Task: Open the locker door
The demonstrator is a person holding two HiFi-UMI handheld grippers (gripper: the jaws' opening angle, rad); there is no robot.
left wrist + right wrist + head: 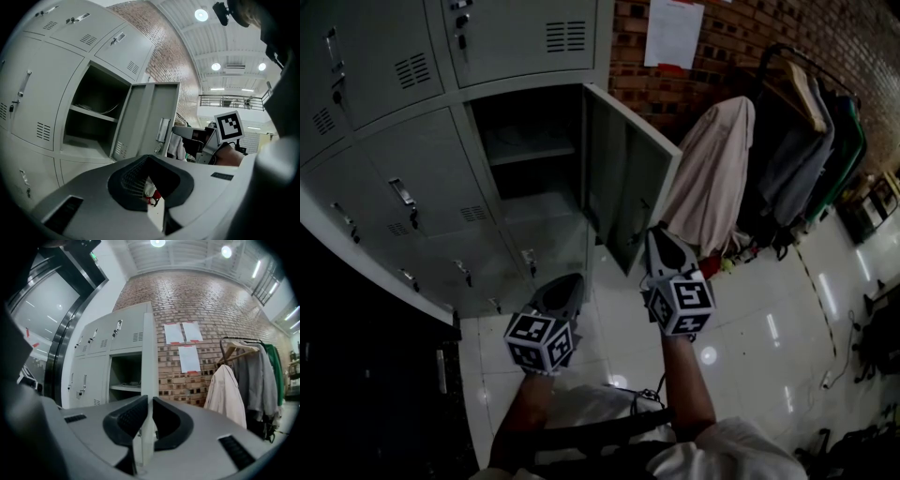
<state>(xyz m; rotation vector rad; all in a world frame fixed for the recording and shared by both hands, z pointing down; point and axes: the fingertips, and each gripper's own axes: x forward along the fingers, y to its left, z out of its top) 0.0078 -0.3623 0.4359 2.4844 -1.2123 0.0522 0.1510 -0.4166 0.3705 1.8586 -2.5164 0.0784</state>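
— Idling at left, the left tool [565, 284] is closed on nothing?
— Yes. The locker door [628, 187] hangs wide open, right tool [149, 401] pinching its free edge; a crooked pull could slip that thin grip.

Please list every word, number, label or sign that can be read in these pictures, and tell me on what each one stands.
No text can be read.
Paper sheets on the brick wall: print too small and blurred.
Square marker cubes: black-and-white patterns, no letters.
Locker doors: no legible label.
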